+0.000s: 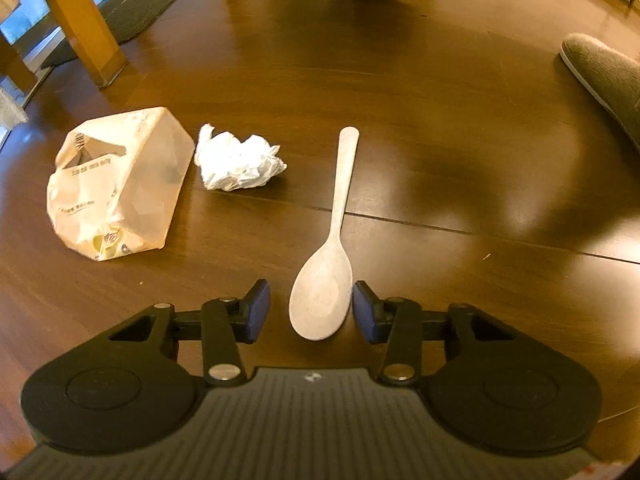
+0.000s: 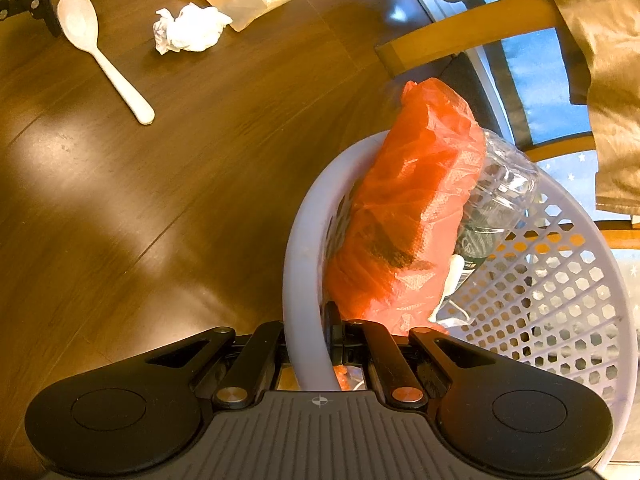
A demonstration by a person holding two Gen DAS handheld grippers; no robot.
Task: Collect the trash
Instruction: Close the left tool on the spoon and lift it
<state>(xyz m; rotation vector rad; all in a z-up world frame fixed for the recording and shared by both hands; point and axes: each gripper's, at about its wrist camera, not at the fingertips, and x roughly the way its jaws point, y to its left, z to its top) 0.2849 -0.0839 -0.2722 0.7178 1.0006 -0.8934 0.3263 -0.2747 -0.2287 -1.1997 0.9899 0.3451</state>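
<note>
On a dark brown wooden floor (image 1: 400,100), three pieces of litter lie in a row: a crumpled pale peach plastic bag (image 1: 116,184) at far left, a ball of crushed white tissue paper (image 1: 238,158) just beside it, then a long cream plastic spoon (image 1: 326,264), handle pointing away. The left tongs (image 1: 311,312) hang low over the floor with pads spread apart, the spoon's bowl lying between them, apparently untouched. To the right, the right tongs (image 2: 308,344) are clamped on the rim of a white perforated plastic basket (image 2: 560,288), already holding an orange plastic bag (image 2: 412,208) and a clear plastic bottle (image 2: 504,188). Collection looks midway; next, the left tongs must close on the spoon's bowl and lift it to the basket.
</note>
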